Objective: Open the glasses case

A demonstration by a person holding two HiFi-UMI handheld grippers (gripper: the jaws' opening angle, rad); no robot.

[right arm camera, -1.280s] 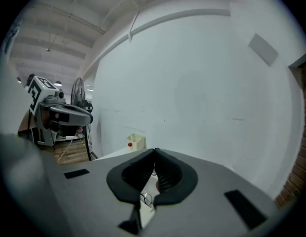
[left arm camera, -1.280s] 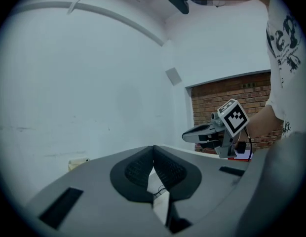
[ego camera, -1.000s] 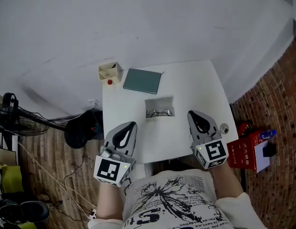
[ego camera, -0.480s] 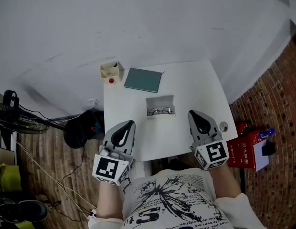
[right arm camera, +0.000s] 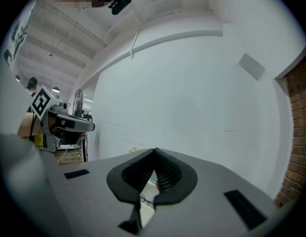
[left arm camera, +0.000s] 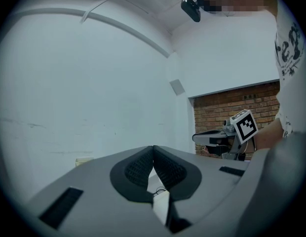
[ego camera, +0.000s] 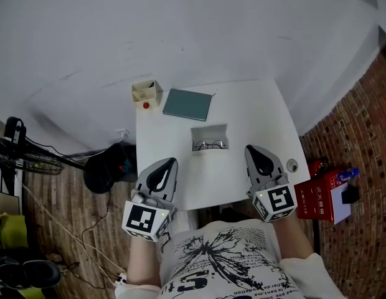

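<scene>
Head view shows the left gripper [ego camera: 170, 162] held over the near left edge of the white table [ego camera: 255, 104]. Its jaws are pressed together, with nothing caught between them. The glasses case [ego camera: 209, 138] is seen lying open at mid-table with glasses [ego camera: 209, 146] inside. It is placed at about two o'clock from that gripper and apart from it. The right gripper [ego camera: 251, 149] is likewise closed and empty. The case is found at about ten o'clock from it, near but untouched.
</scene>
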